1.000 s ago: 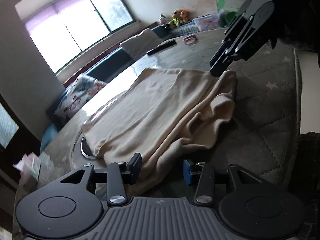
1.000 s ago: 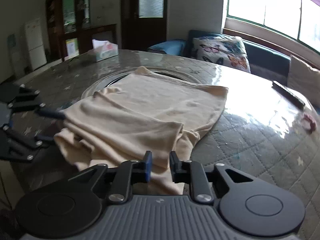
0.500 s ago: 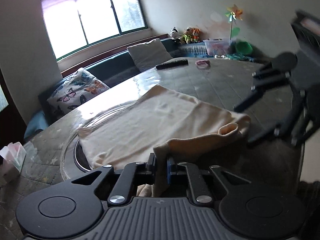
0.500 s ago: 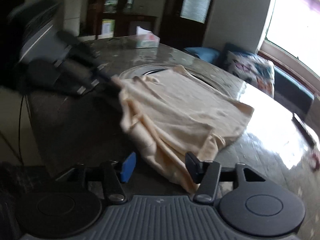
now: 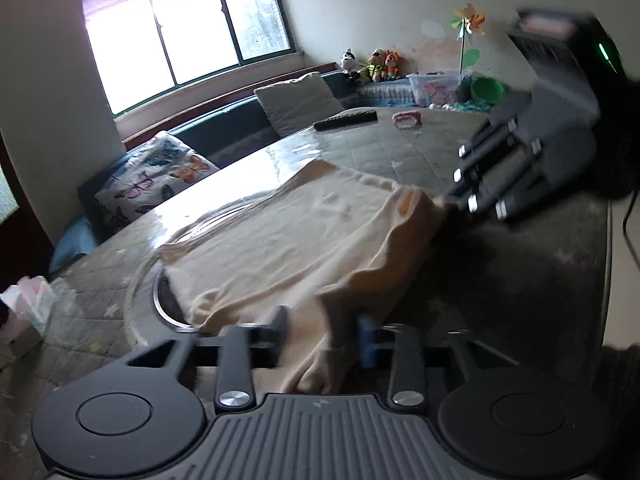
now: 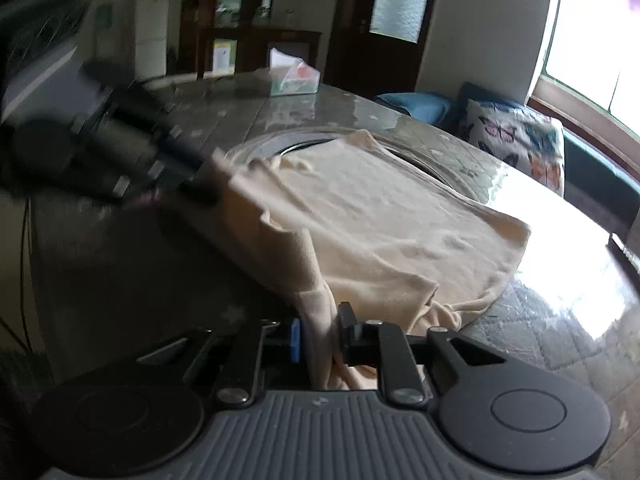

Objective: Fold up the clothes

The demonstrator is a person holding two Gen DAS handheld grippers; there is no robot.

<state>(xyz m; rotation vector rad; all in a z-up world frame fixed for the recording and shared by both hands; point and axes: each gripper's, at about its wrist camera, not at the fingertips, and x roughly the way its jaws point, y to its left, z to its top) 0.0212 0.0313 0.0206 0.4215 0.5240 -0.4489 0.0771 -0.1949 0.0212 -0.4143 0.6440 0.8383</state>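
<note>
The cream garment (image 5: 288, 236) lay half-folded at mid-frame. The right gripper (image 6: 318, 330) clenched its near edge. The left gripper (image 5: 322, 332), blurred, seemingly had just spread its jaws around cloth; more folds remained.

Daylight floods through a wide window (image 5: 184, 36) under a purple blind. Below the window runs a dark bench sofa (image 5: 224, 124) with a butterfly cushion (image 5: 156, 180) (and a plain one beside it). Opposite the window stands a dark wooden door (image 6: 384, 20).
</note>
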